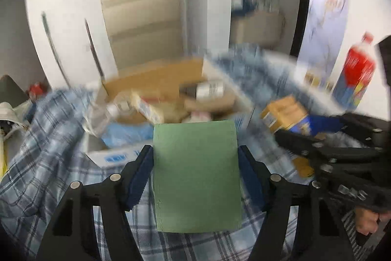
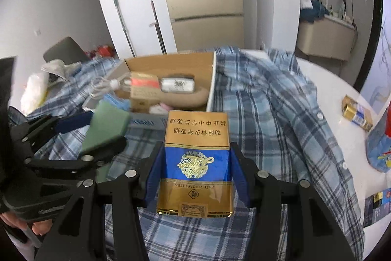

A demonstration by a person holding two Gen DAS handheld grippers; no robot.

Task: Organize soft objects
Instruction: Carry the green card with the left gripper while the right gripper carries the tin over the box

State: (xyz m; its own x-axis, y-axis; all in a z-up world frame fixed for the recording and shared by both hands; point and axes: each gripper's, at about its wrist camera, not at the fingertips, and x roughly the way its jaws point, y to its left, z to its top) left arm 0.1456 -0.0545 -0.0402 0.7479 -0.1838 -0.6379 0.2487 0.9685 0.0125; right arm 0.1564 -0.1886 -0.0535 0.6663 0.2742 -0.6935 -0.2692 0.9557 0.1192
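The left gripper (image 1: 195, 163) has its fingers closed on a green sponge (image 1: 196, 175), so it can be carried. The right gripper (image 2: 194, 173) has its fingers closed on a blue and gold cigarette pack (image 2: 195, 163). Both are held up above a blue checked shirt (image 2: 268, 114) on the table. The open cardboard box (image 2: 171, 65) sits just past them, on the far side, probably where they will go

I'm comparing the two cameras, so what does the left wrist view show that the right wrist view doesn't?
Only the left wrist view shows the tall red bottle upright at far right. Only the right wrist view shows the small gold pack lying on the white table. Both show the green sponge, the cigarette pack, the plaid shirt and the cardboard box.
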